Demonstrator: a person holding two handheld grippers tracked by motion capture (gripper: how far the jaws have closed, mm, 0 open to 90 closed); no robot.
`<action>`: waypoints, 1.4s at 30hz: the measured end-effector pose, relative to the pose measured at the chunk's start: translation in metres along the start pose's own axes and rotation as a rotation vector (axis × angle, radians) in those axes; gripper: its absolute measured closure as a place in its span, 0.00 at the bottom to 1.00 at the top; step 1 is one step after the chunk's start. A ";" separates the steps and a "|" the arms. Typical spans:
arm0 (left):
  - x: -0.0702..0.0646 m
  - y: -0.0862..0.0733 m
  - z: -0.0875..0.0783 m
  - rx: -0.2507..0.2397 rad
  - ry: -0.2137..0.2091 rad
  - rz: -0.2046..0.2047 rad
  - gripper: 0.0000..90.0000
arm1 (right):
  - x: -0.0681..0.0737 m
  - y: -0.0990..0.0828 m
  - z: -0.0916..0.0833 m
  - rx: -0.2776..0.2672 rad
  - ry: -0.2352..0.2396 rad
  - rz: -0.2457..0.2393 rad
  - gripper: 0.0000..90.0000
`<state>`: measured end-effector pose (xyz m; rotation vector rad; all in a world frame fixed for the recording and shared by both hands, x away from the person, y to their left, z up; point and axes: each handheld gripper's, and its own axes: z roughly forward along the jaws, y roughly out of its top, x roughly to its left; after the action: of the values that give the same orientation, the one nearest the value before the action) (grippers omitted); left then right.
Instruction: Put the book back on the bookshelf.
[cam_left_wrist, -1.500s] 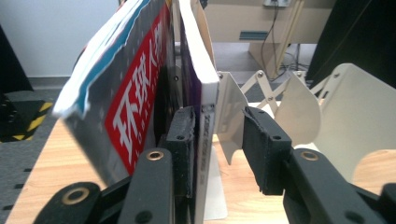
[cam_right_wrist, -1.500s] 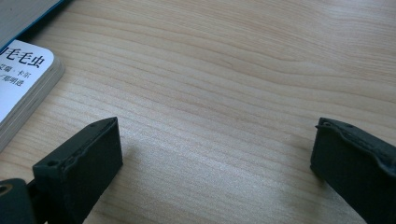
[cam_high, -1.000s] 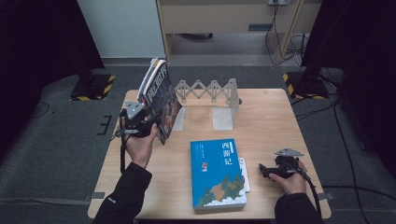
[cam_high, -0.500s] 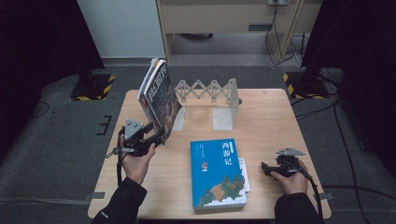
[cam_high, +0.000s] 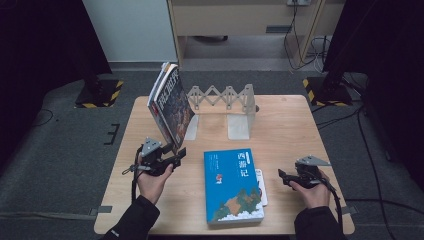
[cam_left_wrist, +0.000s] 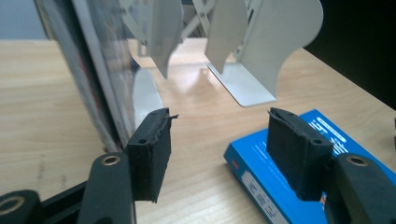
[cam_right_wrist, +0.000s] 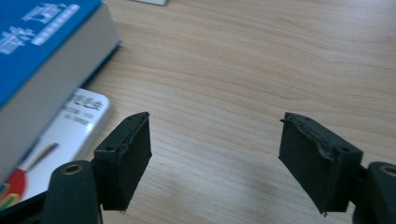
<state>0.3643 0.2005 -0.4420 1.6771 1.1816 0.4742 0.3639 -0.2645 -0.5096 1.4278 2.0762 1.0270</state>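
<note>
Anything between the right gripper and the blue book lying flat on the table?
Nothing visible. The right gripper sits on bare wooden table to the right of the blue hardcover book, jaws apart with nothing between them. A thin white booklet pokes out from under that book's near edge, low and flat.

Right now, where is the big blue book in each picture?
High view: the blue book lies flat in the lower middle of the table.
Left gripper view: it is at the lower right, partly behind the right jaw.
Right gripper view: it is at the top left.
Shared landmark: the small white book tucked under the blue one.
</note>
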 end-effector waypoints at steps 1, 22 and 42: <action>-0.001 -0.002 0.002 0.009 -0.006 0.002 0.42 | 0.002 0.001 -0.001 -0.007 0.007 -0.001 0.29; -0.020 -0.037 0.052 0.187 -0.096 0.043 0.35 | 0.044 0.015 0.000 -0.008 0.160 -0.022 0.28; -0.022 -0.050 0.077 0.243 -0.169 -0.018 0.25 | 0.079 0.010 0.014 0.036 0.291 -0.023 0.28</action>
<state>0.3887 0.1447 -0.5144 1.8714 1.1636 0.1785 0.3494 -0.1855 -0.5063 1.3335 2.3179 1.2574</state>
